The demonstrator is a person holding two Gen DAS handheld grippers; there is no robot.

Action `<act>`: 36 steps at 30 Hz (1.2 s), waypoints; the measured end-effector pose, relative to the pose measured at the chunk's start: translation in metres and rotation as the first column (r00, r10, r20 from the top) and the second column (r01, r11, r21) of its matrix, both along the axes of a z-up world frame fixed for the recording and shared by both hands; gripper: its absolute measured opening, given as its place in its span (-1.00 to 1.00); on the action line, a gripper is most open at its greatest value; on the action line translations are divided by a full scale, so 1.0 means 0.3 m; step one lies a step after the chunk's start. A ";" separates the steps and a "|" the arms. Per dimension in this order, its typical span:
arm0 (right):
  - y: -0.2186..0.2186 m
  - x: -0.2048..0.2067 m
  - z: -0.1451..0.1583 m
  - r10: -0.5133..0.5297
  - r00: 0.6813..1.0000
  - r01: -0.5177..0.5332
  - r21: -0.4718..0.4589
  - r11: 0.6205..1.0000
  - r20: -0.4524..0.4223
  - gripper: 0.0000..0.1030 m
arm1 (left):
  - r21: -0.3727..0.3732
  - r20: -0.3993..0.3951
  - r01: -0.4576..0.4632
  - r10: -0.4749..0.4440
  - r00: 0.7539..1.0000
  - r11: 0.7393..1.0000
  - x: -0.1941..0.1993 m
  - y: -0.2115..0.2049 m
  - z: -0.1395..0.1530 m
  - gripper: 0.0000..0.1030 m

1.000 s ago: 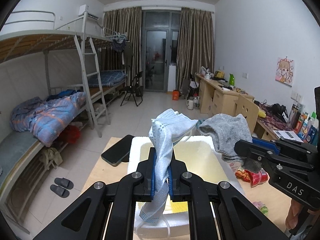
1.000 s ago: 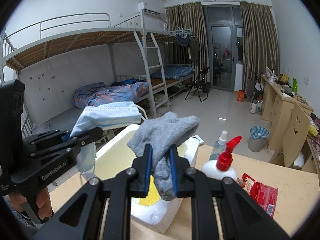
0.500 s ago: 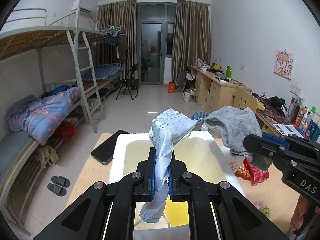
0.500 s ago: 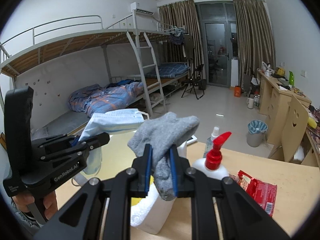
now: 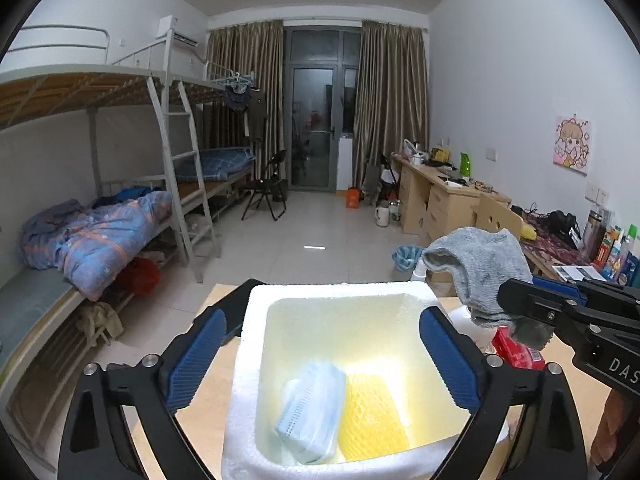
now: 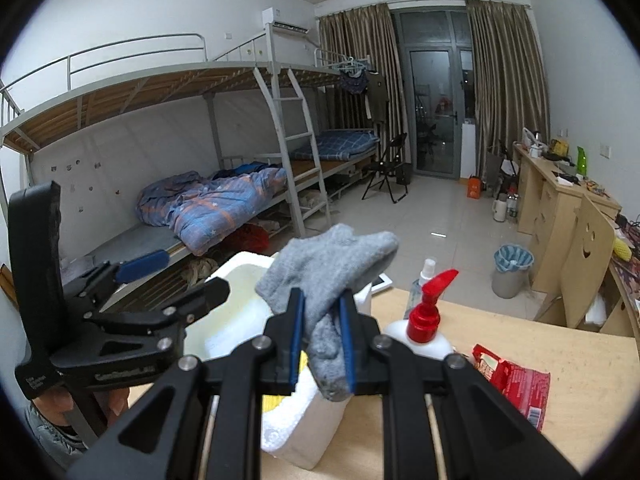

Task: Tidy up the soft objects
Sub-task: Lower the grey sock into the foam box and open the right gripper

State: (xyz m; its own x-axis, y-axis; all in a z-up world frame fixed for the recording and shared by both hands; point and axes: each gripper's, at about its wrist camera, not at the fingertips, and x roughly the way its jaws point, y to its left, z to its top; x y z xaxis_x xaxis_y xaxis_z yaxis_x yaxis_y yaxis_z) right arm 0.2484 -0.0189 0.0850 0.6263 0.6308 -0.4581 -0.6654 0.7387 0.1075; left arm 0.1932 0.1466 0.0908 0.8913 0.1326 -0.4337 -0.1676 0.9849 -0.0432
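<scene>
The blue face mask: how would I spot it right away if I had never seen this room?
Find the wooden table in the foreground and the white foam box on it. The blue face mask lies folded on the box's floor, touching a yellow mesh pad on its right. It is the only pale blue, pleated thing in there; the grey sock hangs outside, shut in the right gripper.
</scene>
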 end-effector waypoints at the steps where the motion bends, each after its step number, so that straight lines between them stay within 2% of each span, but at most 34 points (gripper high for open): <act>1: 0.001 -0.001 0.000 0.001 1.000 -0.001 -0.002 1.000 0.001 -0.60 | -0.001 0.001 -0.001 0.001 1.000 1.000 -0.001 0.005 0.000 0.96; 17: 0.034 0.021 -0.018 0.032 0.999 -0.033 -0.018 0.999 -0.015 -0.60 | 0.038 0.025 -0.044 0.043 0.999 0.998 -0.061 -0.007 0.015 0.98; 23: 0.077 0.021 -0.023 0.063 0.998 -0.064 -0.032 0.997 -0.022 -0.60 | 0.061 0.048 -0.115 0.112 0.993 0.992 -0.136 0.032 0.025 0.98; 29: 0.149 0.011 -0.041 0.112 0.993 -0.115 -0.048 0.992 -0.046 -0.60 | 0.030 0.049 -0.166 0.164 0.985 0.986 -0.194 0.102 0.037 0.98; 36: 0.183 -0.023 -0.049 0.138 0.989 -0.141 -0.060 0.988 -0.048 -0.60 | 0.039 0.053 -0.201 0.199 0.979 0.979 -0.245 0.137 0.039 0.98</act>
